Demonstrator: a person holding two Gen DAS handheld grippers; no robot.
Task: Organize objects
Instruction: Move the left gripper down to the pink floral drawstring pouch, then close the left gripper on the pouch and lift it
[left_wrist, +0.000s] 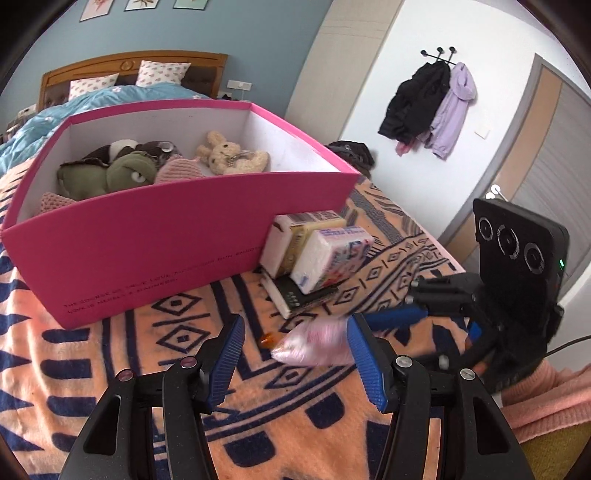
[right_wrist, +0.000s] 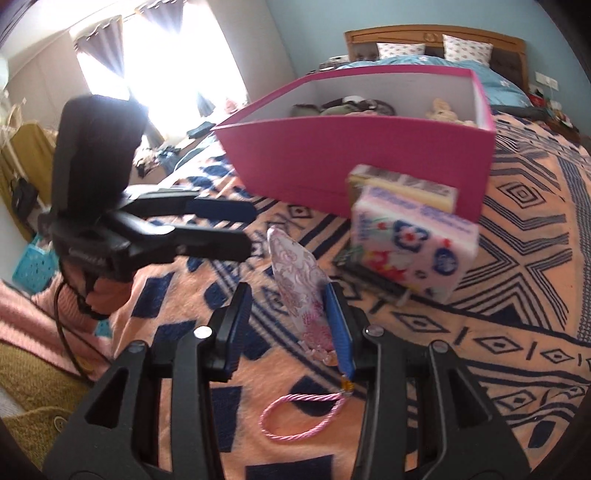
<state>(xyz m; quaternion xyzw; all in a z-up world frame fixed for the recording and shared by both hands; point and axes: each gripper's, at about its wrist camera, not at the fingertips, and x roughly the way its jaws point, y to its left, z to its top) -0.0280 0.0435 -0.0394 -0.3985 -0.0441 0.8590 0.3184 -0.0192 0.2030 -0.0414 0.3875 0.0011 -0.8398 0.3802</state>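
Grippers are working low over the patterned blanket (right_wrist: 517, 295); the right gripper (right_wrist: 288, 325) is carrying a pink embroidered pouch (right_wrist: 299, 280), which is standing between its fingers at lower centre of the right wrist view, leaning on the right pad (right_wrist: 338, 325); whether the left pad is also pressing I cannot tell; its pink cord (right_wrist: 295, 417) is trailing on the blanket below. The left gripper (left_wrist: 295, 354) is hovering with fingers apart and empty, the pouch blurred just beyond them. Soap bars (left_wrist: 325, 254) are sitting stacked on a dark book (left_wrist: 303, 299) against the pink box (left_wrist: 166, 229), which is holding plush toys (left_wrist: 147, 162) in the upper half. Doing this well probably means firming the grip before lifting, keeping the cord from snagging, and clearing the box wall.
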